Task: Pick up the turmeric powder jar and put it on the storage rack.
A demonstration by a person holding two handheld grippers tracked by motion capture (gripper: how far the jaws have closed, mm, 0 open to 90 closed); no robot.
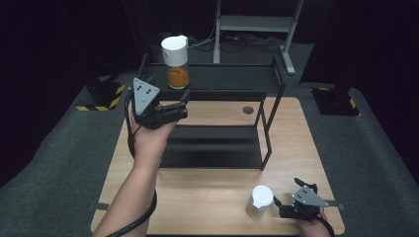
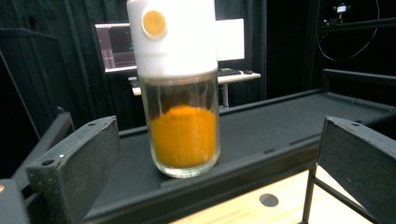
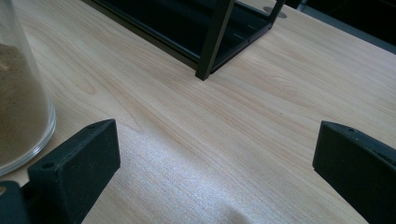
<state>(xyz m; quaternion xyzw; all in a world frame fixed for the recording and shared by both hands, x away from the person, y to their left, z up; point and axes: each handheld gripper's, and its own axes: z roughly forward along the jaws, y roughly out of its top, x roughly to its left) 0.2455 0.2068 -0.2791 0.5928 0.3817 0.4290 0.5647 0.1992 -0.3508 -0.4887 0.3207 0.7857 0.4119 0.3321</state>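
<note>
The left gripper (image 1: 184, 104) is hovering wide open just short of the upright orange jar (image 1: 176, 61) standing on the rack's top shelf (image 1: 227, 77), dead ahead between its jaws, while the right gripper (image 1: 277, 205), also wide, is sitting beside the pale jar (image 1: 259, 201).
</note>
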